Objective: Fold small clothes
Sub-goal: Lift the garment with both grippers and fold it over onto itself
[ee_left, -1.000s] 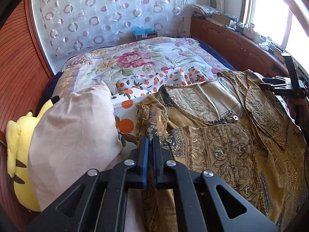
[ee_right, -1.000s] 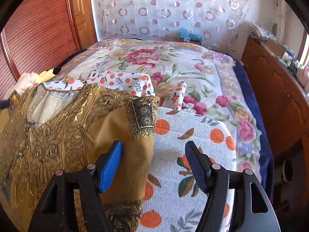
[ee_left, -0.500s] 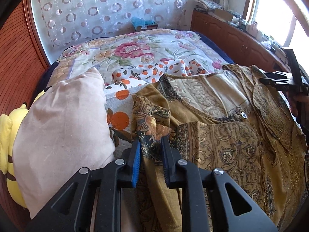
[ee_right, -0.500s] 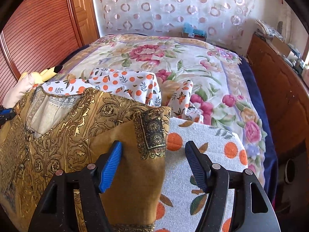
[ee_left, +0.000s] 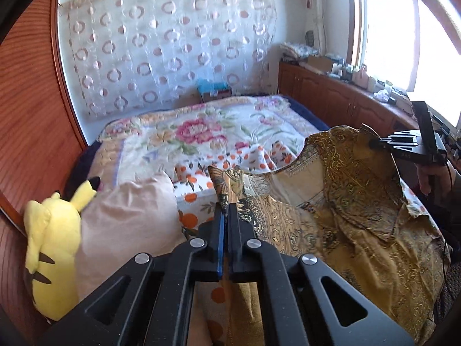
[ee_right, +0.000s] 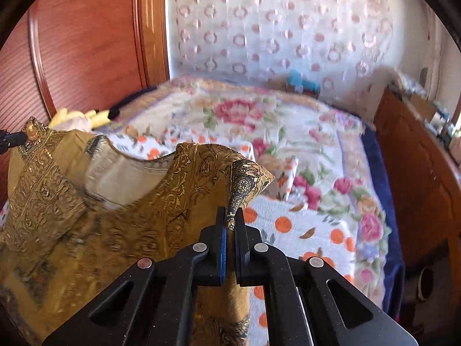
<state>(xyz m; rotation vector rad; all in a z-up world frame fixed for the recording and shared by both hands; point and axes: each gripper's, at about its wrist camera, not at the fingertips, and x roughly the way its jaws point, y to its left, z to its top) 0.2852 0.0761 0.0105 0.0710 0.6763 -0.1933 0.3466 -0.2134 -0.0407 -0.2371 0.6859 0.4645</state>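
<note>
A small mustard-gold patterned top (ee_left: pixel 360 210) hangs lifted above the bed, held by its two shoulder corners. My left gripper (ee_left: pixel 226 210) is shut on the left sleeve corner. My right gripper (ee_right: pixel 230 216) is shut on the right sleeve corner; it also shows at the right of the left wrist view (ee_left: pixel 374 143). The neckline sags between them, and the top's body (ee_right: pixel 86 230) drapes down toward me. Its lower hem is hidden below both views.
Under the top lie an orange-dotted towel (ee_right: pixel 302 230) and a dotted white garment (ee_left: pixel 201 170) on a floral bedspread (ee_left: pixel 201 127). A pink pillow (ee_left: pixel 124 219) and yellow plush toy (ee_left: pixel 49 230) sit left. Wooden cabinets (ee_right: pixel 417 173) line the right side.
Both grippers closed on the top's sleeve corners; the right was open before. Both then lifted the top off the bed, so it now hangs between them.
</note>
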